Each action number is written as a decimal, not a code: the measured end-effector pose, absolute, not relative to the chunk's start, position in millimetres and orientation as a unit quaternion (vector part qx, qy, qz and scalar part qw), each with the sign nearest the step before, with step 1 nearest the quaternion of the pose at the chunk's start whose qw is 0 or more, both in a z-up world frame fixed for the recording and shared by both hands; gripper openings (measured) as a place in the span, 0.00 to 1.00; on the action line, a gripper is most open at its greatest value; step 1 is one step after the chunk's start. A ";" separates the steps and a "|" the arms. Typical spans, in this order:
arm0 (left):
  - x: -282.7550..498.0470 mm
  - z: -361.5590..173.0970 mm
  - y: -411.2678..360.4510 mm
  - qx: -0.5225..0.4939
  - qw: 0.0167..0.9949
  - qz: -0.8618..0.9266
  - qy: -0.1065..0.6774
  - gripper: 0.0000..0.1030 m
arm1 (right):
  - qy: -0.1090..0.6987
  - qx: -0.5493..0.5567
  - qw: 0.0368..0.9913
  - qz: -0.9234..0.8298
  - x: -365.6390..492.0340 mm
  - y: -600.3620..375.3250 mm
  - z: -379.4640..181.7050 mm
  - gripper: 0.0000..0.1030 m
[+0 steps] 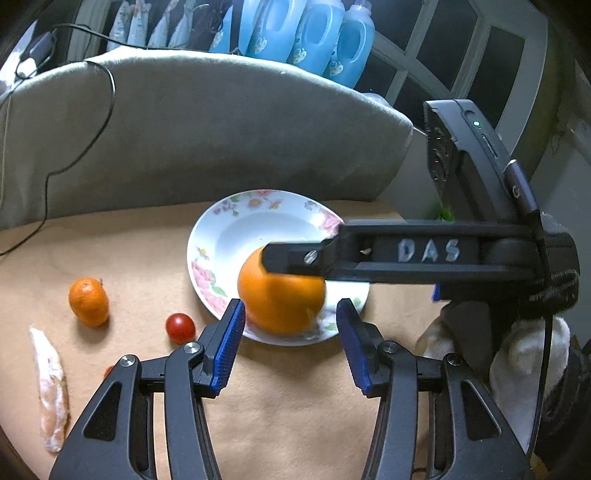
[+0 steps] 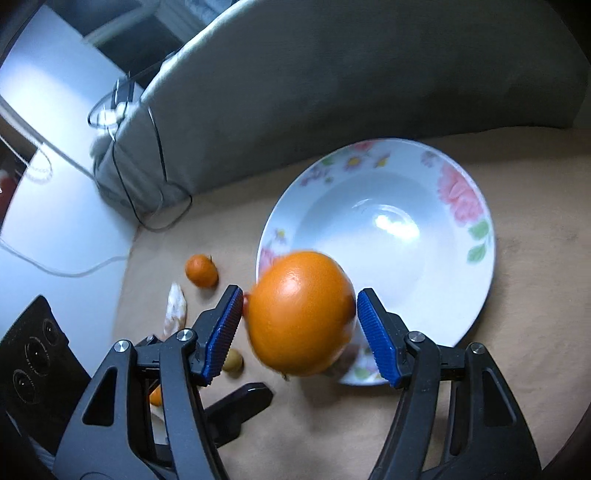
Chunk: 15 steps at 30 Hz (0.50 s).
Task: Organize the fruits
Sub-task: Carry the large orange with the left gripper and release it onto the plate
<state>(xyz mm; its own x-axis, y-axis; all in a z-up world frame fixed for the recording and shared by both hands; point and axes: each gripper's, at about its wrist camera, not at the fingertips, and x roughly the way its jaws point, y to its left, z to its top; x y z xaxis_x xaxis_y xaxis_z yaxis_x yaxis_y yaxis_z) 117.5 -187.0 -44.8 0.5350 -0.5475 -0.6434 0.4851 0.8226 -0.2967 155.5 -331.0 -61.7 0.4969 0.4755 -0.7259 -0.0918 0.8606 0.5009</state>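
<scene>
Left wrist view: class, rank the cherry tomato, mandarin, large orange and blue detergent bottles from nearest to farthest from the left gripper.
1. Large orange, just beyond the left gripper, held by the right gripper.
2. Cherry tomato, left.
3. Mandarin, farther left.
4. Blue detergent bottles, behind the cushion.

A tan tabletop (image 1: 280, 406) fills the lower half of both views. Behind it, from nine to two o'clock, rises a grey padded backrest (image 1: 221, 129) with a black cable (image 1: 107, 107) draped over it. At twelve o'clock stand blue detergent bottles (image 1: 317, 33). A dark window with white bars (image 1: 454, 62) sits at one o'clock. Light is dim and bluish.
</scene>
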 end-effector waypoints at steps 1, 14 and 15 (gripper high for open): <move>120.4 -43.9 -189.4 -0.039 0.876 -0.294 0.381 0.49 | 0.464 0.200 0.848 0.162 154.4 -332.8 -57.4 0.66; 109.2 -42.2 -164.0 -0.034 0.887 -0.261 0.380 0.53 | 0.387 0.109 0.905 0.139 125.7 -323.3 -17.4 0.78; 107.8 -41.9 -161.2 -0.035 0.888 -0.258 0.380 0.53 | 0.385 0.105 0.906 0.140 124.1 -321.7 -17.0 0.80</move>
